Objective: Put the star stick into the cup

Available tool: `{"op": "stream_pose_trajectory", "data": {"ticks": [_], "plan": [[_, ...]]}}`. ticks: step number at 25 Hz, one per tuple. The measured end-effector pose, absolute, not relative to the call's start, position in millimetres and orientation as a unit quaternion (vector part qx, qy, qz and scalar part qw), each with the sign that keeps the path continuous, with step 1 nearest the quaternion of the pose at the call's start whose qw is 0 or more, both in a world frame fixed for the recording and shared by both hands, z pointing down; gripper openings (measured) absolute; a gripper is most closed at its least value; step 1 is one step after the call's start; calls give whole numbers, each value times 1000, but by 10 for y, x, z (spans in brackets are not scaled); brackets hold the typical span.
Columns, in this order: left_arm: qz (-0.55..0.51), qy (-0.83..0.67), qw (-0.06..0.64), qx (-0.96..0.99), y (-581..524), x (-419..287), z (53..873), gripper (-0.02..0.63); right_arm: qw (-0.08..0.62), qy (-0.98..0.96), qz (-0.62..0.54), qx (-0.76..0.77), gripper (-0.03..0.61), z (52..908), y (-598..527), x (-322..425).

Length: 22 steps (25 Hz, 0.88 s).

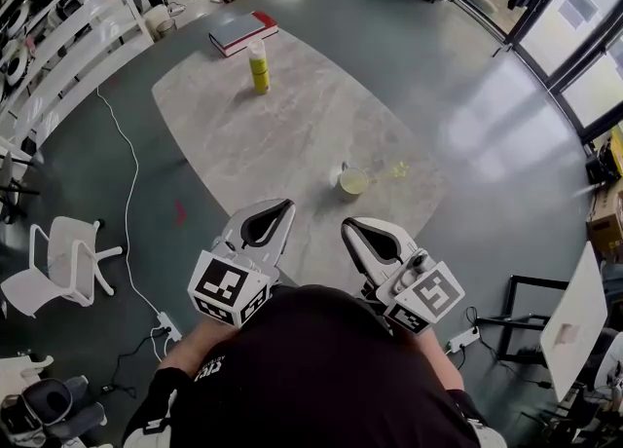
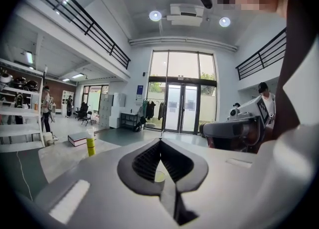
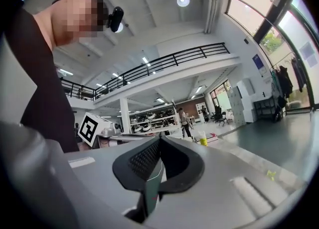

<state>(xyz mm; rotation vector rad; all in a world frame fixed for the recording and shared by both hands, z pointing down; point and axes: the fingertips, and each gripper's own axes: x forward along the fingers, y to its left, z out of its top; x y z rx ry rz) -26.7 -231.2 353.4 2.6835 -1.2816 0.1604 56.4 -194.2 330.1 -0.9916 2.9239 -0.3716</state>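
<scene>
A: Where is the star stick (image 1: 389, 172)?

B: It lies flat on the pale oval table (image 1: 292, 134), just right of the cup (image 1: 352, 182). I cannot tell whether its near end touches the cup. It is a thin yellow-green thing, and its star end points away from the cup.

A: And the 2 grippers?

B: Both hang over the table's near edge, close to the person's chest and short of the cup. The right gripper (image 1: 347, 224) is the closer of the 2. The stick lies ahead of it and a little to its right, well apart from its tips.

A: What are the jaws doing?

B: In the right gripper view they are closed tip to tip, with nothing between them. The left gripper (image 1: 289, 205) is closed and empty too. The cup shows through the gap behind its pads.

A: Anything else on the table?

B: 1 yellow bottle (image 1: 259, 68) stands at the far end, with a red-edged book (image 1: 241, 33) behind it.
</scene>
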Motion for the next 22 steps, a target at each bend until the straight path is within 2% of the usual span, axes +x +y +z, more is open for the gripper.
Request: {"op": "stream_pose_trajectory", "data": {"ticks": [22], "plan": [[55, -420, 78, 902, -2174, -202, 3465, 3, 22, 934, -113, -337, 12, 3371, -1861, 719]]}}
